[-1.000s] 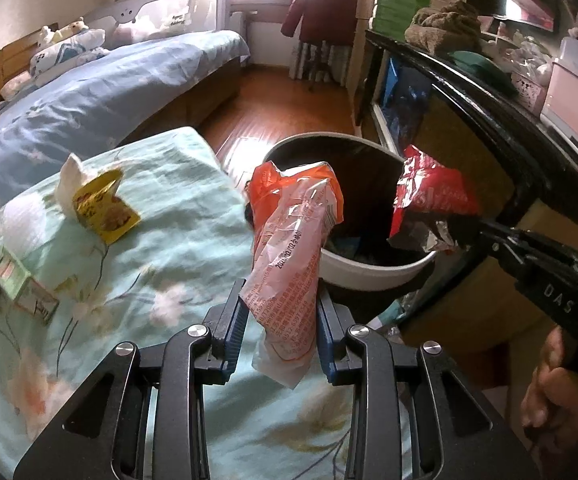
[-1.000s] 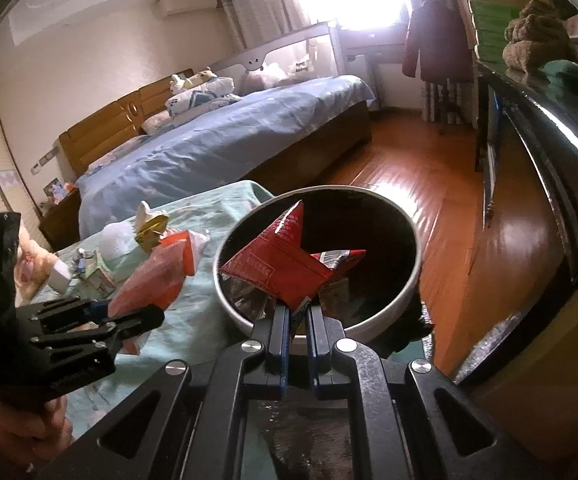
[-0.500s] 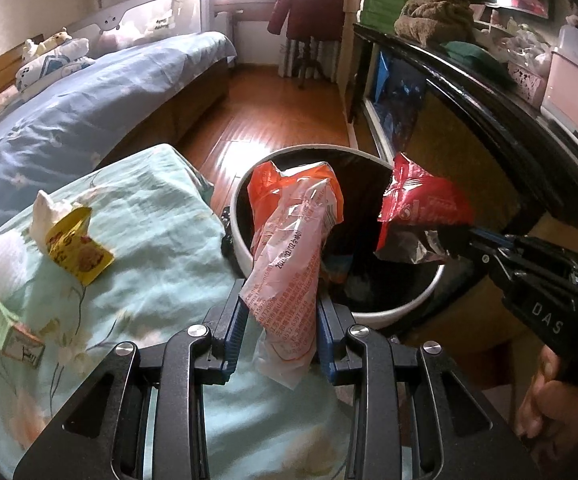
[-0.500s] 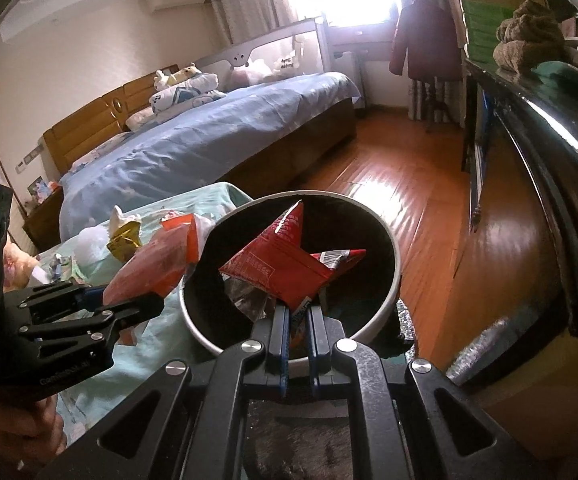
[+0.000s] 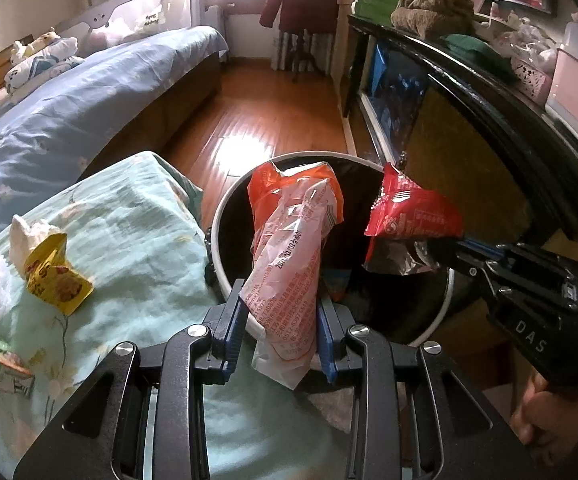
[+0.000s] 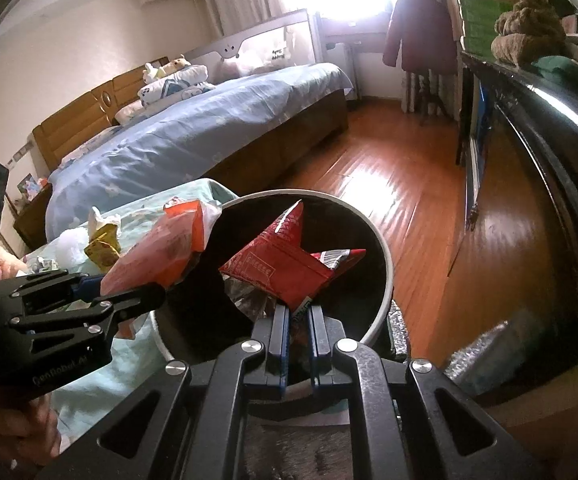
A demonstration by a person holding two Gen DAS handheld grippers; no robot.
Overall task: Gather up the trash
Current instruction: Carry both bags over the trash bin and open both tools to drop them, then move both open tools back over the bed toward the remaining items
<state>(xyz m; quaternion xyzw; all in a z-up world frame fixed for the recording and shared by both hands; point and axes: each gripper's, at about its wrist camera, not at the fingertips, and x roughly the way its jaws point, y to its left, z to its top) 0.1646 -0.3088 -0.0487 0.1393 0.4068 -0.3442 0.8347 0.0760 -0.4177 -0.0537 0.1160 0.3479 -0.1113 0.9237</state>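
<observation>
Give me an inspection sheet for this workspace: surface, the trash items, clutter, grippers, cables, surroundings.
Surface: pale green floral bedcover, rumpled.
Job's things: orange and clear plastic wrapper and red foil snack packet, both held over the round white-rimmed dark trash bin; some trash already inside.
Clutter: crumpled yellow wrapper, white tissue and small green carton lie on the bedcover.
Grippers: left gripper shut on the plastic wrapper; right gripper shut on the red packet.
Cables: nothing seen.
Surroundings: blue-covered bed, wooden floor, dark cabinet beside the bin.
</observation>
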